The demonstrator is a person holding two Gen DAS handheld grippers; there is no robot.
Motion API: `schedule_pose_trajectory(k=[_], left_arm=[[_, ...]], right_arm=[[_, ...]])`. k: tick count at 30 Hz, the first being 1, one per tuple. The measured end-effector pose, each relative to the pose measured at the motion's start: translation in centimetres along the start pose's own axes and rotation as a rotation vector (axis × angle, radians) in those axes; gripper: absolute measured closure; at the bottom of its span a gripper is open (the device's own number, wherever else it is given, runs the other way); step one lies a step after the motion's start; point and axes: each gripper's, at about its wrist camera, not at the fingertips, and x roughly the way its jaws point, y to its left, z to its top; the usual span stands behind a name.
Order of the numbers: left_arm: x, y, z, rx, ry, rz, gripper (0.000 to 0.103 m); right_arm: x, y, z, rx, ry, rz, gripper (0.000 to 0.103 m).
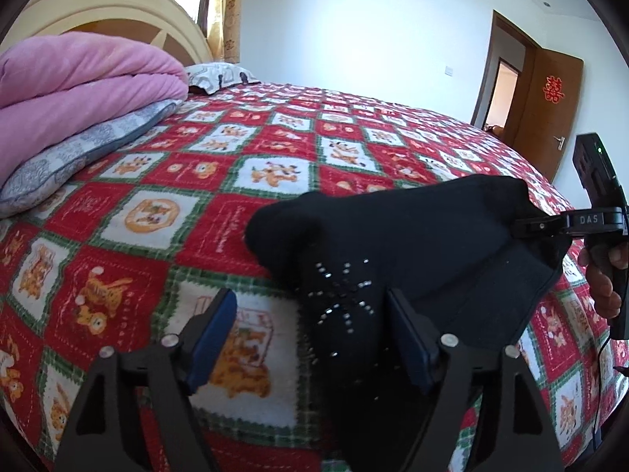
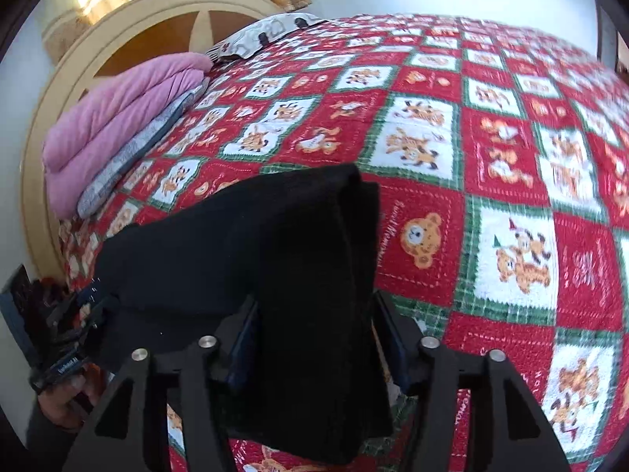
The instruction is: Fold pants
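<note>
The black pants (image 1: 393, 244) lie already doubled into a thick bundle on the bed (image 1: 275, 149), well short of the pink quilt (image 1: 78, 90) at its head. The right gripper (image 2: 314, 350) pinches one folded end between its fingers; the left gripper (image 1: 314, 338) stands spread, one finger against the cloth. Judging by this, a last fold and smoothing remain.

Black pants (image 1: 393, 236), red-green checked cartoon-print bedspread (image 1: 275, 137), pink quilt (image 1: 78, 90)
</note>
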Motion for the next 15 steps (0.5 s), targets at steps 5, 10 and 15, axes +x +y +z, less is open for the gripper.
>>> schedule_pose_trajectory(k=[5,10,15], left_arm=[[-0.5,0.8,-0.2,-0.020,0.009,0.033,0.013],[-2.4,1.5,-0.2,-0.059,0.004,0.073,0.013],[-5.2,1.2,-0.2,-0.121,-0.047,0.099,0.013]], right_arm=[[-0.4,-0.7,-0.4,0.033,0.003,0.011,0.035],[-3.3,-1.6,-1.1,0.067,-0.061,0.021,0.031],[-7.7,-2.0,-2.3,0.092,-0.149,-0.108,0.031]])
